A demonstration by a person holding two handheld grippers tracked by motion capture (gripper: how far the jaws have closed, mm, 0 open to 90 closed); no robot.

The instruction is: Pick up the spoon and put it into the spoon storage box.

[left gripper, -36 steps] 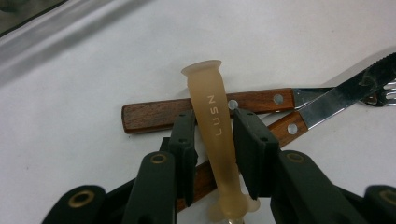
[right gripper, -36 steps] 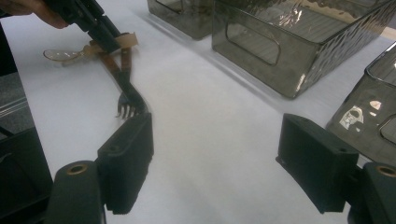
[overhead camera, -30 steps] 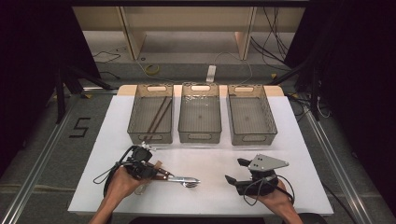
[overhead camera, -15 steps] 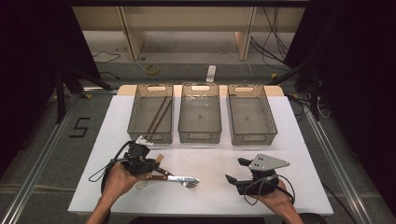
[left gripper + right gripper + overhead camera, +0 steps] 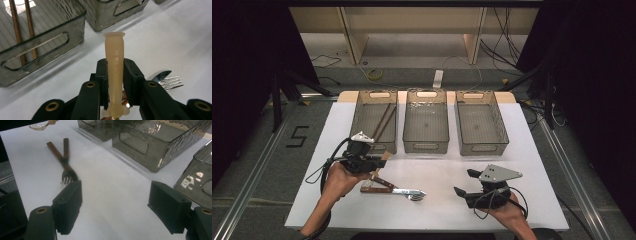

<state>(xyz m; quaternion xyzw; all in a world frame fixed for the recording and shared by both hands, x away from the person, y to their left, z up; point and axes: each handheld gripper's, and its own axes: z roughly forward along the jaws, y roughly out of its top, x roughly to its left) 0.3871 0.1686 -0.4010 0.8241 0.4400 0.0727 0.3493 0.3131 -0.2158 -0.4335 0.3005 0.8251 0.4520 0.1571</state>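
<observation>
Left gripper (image 5: pixel 116 82) jaws clamped on the pale wooden handle (image 5: pixel 115 65) of a spoon, lifted off the white table (image 5: pixel 447 175), just in front of the left bin (image 5: pixel 373 127) holding chopsticks (image 5: pixel 382 120). Spoon bowl (image 5: pixel 37 126) seen in the right gripper view. Right gripper (image 5: pixel 115 202) jaws wide apart, empty, resting near the table's front right. Knife and fork (image 5: pixel 394 189) lie on the table between the hands. Step looks like sorting: spoon picked, transport next. Next move likely needs carrying it over an empty bin (image 5: pixel 426 120) and letting go.
</observation>
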